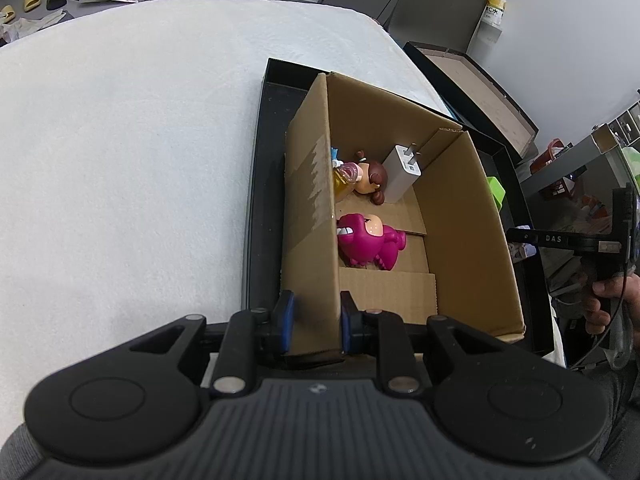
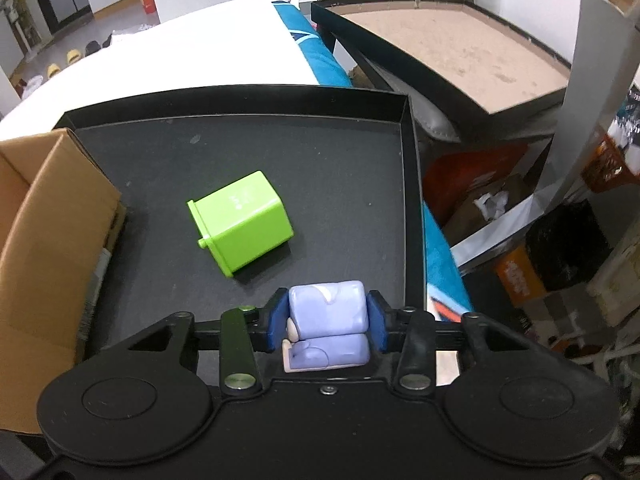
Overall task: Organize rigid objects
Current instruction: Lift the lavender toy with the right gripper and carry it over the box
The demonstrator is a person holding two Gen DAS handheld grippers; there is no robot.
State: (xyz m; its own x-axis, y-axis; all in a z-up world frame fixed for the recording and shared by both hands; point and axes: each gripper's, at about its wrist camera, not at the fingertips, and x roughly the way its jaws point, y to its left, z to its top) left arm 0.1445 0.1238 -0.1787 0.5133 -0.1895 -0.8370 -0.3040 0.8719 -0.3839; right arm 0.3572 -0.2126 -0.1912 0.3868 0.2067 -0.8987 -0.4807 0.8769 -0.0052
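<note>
**Left claw on box wall, right claw holding lilac toy over tray**

Left claw (image 1: pixel 316 320): blue pads clamped on near corner of left wall of cardboard box (image 1: pixel 472 216), one pad outside, one inside; jaws narrow, wall pinched between them

Box upright in black tray (image 1: pixel 256 184), against tray's left side. Tray resting on white cloth-covered counter (image 1: pixel 132 152)

Inside box, along left wall:
- magenta toy (image 1: pixel 368 244) lying on box floor, nearest the claw
- brown-haired doll (image 1: pixel 370 180) beyond it, lying down
- yellow bottle (image 1: pixel 342 178) touching doll, partly hidden by wall
- white charger (image 1: pixel 402 172) leaning in far corner, prongs up, just beside doll

Right claw (image 2: pixel 328 324): closed on lilac toy (image 2: pixel 328 312), blue pads pressing its two sides; block-shaped, with a paler part at lower left. Toy held above near right part of tray (image 2: pixel 408 152); contact with tray floor impossible to tell

Green box (image 2: pixel 240 226) lying on its side on tray floor, ahead and left of lilac toy, apart from it and from cardboard box (image 2: pixel 52 216). Green corner also visible past box's right wall in left wrist view

Right hand (image 1: pixel 608 304) on the other tool's grip at right edge of left wrist view

Beside counter: second tray with brown floor (image 2: pixel 452 44), clutter on floor below
</note>
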